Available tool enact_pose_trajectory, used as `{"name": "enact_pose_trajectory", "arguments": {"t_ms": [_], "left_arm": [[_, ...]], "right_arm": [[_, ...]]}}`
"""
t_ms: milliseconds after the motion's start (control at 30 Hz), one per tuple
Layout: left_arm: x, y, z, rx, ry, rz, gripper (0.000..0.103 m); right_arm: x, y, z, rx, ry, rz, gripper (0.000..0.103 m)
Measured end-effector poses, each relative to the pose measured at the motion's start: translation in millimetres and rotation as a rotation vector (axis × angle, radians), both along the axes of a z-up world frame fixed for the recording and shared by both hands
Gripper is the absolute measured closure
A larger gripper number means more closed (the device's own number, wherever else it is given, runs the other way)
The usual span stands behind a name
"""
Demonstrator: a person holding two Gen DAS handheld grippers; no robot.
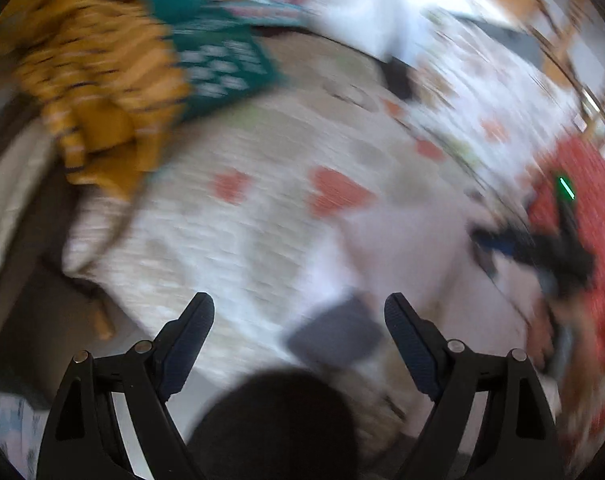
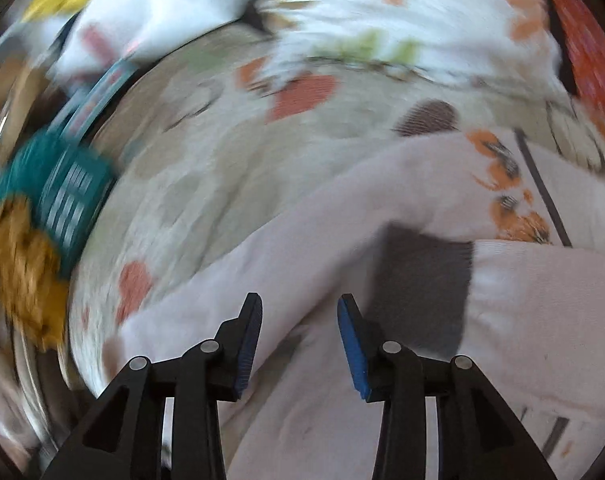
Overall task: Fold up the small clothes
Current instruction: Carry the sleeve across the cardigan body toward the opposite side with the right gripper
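A: Two grippers, and we see both with their fingers apart and nothing between them. The left gripper hangs over the patterned bedspread, wide open. The right gripper is open more narrowly, above the pale pink garment.

B: We agree. That pink garment lies nearest us on the bedspread, and in the right wrist view it fills the lower right, with a dark grey patch just past the right fingertip. We cannot tell whether a finger touches the cloth.

A: From the left wrist view we see the same pink garment ahead and to the right, its grey patch between the fingers' line and the cloth. Beyond it sits the other gripper, against something red.

B: Farther off, toward the bedspread's far left edge, we see a mustard striped garment heaped touching a teal garment. Everything is blurred, so we leave finer detail.

A: Farthest, a white pillow.
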State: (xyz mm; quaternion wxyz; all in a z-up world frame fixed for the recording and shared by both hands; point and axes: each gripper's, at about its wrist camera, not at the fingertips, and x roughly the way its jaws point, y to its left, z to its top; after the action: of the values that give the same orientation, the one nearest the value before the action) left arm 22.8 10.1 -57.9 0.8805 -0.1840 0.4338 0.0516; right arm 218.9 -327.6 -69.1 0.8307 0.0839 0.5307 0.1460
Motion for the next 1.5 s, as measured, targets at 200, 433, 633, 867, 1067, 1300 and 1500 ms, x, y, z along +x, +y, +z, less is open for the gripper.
{"name": "enact_pose_trajectory", "arguments": {"t_ms": [200, 433, 633, 867, 1067, 1300, 1500], "left_arm": [[-18, 49, 1, -0.016, 0.009, 0.158, 0.017], [-17, 49, -6, -0.026, 0.031, 0.142, 0.017], [-15, 42, -10, -0.032, 0.041, 0.123, 0.017], [-10, 22, -7, -0.02, 0.048, 0.079, 0.017], [-3, -4, 3, -0.001, 0.034, 0.016, 0.017], [11, -60, 3, 0.023, 0.045, -0.121, 0.017], [18, -111, 0, 0.05, 0.061, -0.239, 0.017]], "right_arm": [[-47, 74, -5, 0.044, 0.012, 0.217, 0.05], [-77, 126, -32, 0.104, 0.087, 0.333, 0.047], [-94, 149, -43, 0.059, 0.058, 0.344, 0.045], [-102, 151, -33, 0.052, 0.062, 0.369, 0.098], [-97, 71, 21, 0.062, -0.03, 0.234, 0.098], [-90, -123, 43, -0.059, -0.021, -0.108, 0.098], [-87, -273, 19, -0.204, 0.063, -0.407, 0.098]]}}
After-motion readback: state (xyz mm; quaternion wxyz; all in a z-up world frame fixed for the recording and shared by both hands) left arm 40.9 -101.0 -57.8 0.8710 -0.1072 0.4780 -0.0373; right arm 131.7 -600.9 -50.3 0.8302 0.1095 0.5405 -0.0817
